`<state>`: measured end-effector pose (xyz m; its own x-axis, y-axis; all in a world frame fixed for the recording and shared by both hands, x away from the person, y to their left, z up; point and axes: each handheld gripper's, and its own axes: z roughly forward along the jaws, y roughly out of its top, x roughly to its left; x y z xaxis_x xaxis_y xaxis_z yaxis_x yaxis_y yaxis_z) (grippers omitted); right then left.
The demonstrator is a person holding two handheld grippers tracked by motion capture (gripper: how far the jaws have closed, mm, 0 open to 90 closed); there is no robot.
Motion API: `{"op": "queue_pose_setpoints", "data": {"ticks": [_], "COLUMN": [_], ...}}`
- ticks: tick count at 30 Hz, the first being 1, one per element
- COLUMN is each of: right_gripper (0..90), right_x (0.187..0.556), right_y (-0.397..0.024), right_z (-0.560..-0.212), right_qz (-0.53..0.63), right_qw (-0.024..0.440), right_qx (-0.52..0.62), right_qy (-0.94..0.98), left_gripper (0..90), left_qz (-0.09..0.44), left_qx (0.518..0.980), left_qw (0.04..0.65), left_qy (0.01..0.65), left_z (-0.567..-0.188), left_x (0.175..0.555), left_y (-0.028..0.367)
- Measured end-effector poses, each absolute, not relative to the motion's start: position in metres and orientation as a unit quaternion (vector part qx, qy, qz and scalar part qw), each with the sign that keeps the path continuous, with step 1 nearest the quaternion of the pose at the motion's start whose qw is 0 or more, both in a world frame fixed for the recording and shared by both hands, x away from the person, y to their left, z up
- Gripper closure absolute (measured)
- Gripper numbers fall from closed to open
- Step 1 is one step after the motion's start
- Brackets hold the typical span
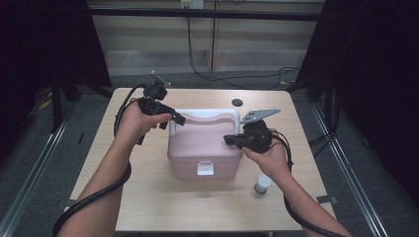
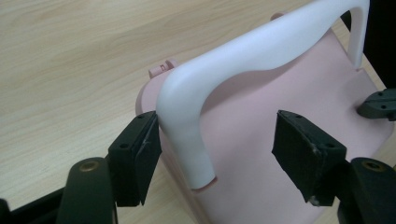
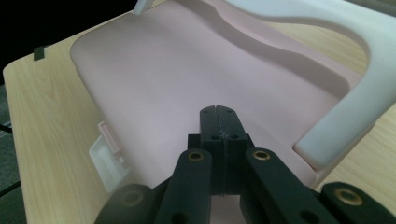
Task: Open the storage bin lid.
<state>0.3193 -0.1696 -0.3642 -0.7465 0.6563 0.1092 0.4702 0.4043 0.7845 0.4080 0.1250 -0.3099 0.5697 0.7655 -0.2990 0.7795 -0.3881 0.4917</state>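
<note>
A pink box (image 1: 200, 148) with a white handle (image 1: 202, 112) stands in the middle of the table. My left gripper (image 1: 178, 118) is at the box's back left corner and is open. In the left gripper view the handle (image 2: 233, 60) rises between the jaws of my left gripper (image 2: 222, 147). One pad (image 2: 140, 144) lies against the handle's leg and the other pad (image 2: 303, 149) stands well apart from it. My right gripper (image 1: 228, 140) is shut with nothing in it. Its tips (image 3: 219, 116) rest on the pink lid (image 3: 187, 65) near the handle's right end (image 3: 355, 93).
A small white-capped bottle (image 1: 262, 184) stands on the table (image 1: 148, 197) at the front right, beside my right forearm. A dark round spot (image 1: 237, 102) marks the table behind the box. The box's white front latch (image 3: 105, 154) faces the person.
</note>
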Motion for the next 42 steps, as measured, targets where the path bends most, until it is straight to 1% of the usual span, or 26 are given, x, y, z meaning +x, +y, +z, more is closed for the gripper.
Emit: {"op": "queue_pose_setpoints", "data": {"ticks": [4, 10, 16, 27, 33, 36, 39, 42], "right_gripper": [90.0, 90.0, 90.0, 90.0, 90.0, 90.0, 90.0, 90.0], "right_x": [0.320, 0.320, 0.321, 0.322, 0.321, 0.322, 0.321, 0.321], "right_y": [-0.168, -0.169, -0.170, -0.170, -0.169, -0.170, -0.169, -0.169], "right_z": [-0.363, -0.363, -0.364, -0.364, -0.364, -0.364, -0.364, -0.364], "right_qz": [0.423, 0.425, 0.430, 0.431, 0.431, 0.432, 0.430, 0.429], "right_qw": [0.109, 0.107, 0.104, 0.104, 0.108, 0.105, 0.108, 0.110], "right_qx": [0.340, 0.340, 0.341, 0.336, 0.335, 0.336, 0.334, 0.332], "right_qy": [0.833, 0.832, 0.830, 0.831, 0.831, 0.830, 0.832, 0.833], "left_gripper": [32.7, 35.1, 37.1, 34.5, 32.5, 35.7, 41.0, 50.3], "left_qz": [-0.003, -0.005, -0.003, 0.018, 0.015, 0.015, 0.016, 0.032], "left_qx": [0.837, 0.838, 0.838, 0.842, 0.840, 0.843, 0.845, 0.849], "left_qw": [0.306, 0.314, 0.310, 0.296, 0.289, 0.281, 0.276, 0.265], "left_qy": [0.453, 0.446, 0.449, 0.450, 0.459, 0.458, 0.457, 0.457], "left_z": [-0.306, -0.301, -0.304, -0.314, -0.325, -0.329, -0.331, -0.329], "left_x": [0.403, 0.395, 0.397, 0.405, 0.409, 0.412, 0.413, 0.413], "left_y": [0.126, 0.130, 0.130, 0.134, 0.130, 0.124, 0.119, 0.116]}}
